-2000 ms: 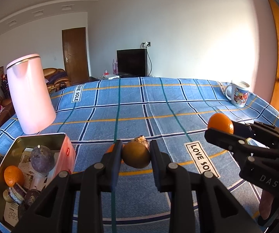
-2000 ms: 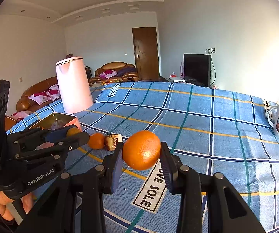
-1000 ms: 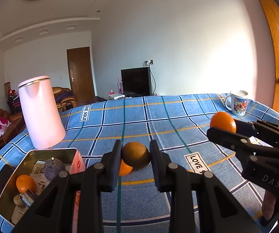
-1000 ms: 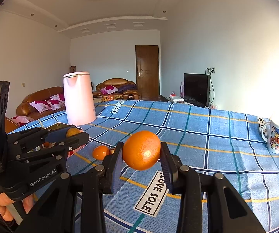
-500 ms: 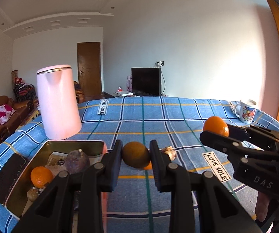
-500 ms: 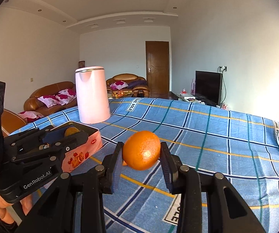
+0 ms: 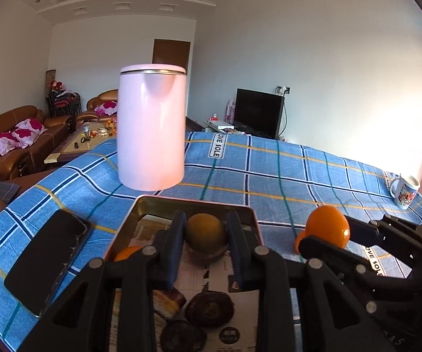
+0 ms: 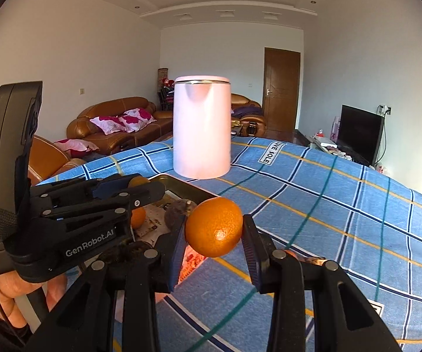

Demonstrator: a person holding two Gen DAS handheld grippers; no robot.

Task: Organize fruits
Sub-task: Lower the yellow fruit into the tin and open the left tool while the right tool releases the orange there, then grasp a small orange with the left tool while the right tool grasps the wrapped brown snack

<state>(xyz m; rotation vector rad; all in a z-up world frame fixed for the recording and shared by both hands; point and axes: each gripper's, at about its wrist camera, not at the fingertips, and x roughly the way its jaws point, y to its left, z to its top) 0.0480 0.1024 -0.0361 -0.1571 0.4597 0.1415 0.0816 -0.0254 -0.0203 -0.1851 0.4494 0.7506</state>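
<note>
My left gripper [image 7: 205, 236] is shut on a round brown fruit [image 7: 205, 228] and hangs over the open metal tin [image 7: 193, 203]. The tin holds a small orange [image 7: 127, 253], dark wrinkled fruits [image 7: 209, 308] and printed paper. To its right, my right gripper [image 8: 214, 234] is shut on an orange [image 8: 213, 224], above the tablecloth just beside the tin's pink wall [image 8: 191, 259]. In the right wrist view the left gripper [image 8: 134, 187] shows at the left with the brown fruit [image 8: 139, 180], over a purple fruit [image 8: 178, 209]. Another orange [image 7: 299, 242] lies on the cloth.
A tall pink kettle [image 7: 151, 132] stands just behind the tin. A black phone [image 7: 48, 259] lies to the tin's left near the table edge. A printed mug [image 7: 404, 190] is at the far right. The blue checked cloth [image 8: 343, 205] covers the table. A hand [image 8: 8, 299] grips the left tool.
Both grippers have swung left with their fruits held. The tin and kettle slid from the left edge to the middle of the views; the brown fruit is now over the tin.
</note>
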